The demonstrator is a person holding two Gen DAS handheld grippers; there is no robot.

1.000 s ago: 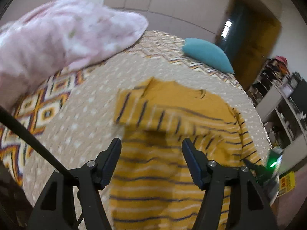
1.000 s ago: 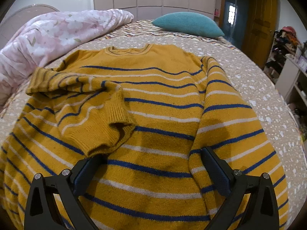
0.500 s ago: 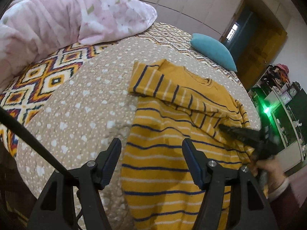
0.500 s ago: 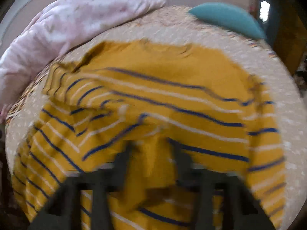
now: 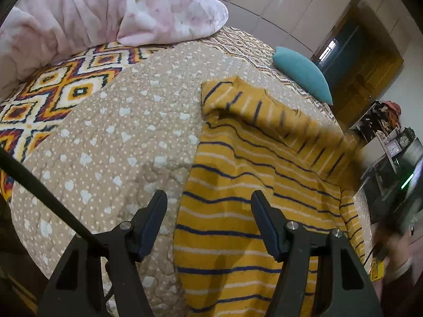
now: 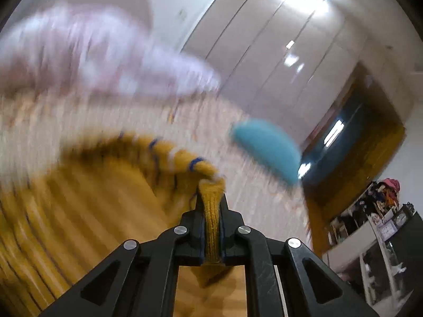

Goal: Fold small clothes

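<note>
On the bed (image 5: 113, 137), striped sweater (image 5: 238, 211) lengthwise, neck toward pillow (image 5: 304, 75), right hand-held gripper (image 6: 210, 206) clamping it, left hand-held gripper (image 5: 208, 222) wide

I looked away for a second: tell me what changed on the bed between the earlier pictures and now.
The right gripper, open over the sweater a second ago, has shut on a fold of the yellow striped sweater and is pulling it up, its view blurred by motion. The left gripper stays open and empty above the sweater's left edge. The pink blanket and teal pillow have not moved.
</note>
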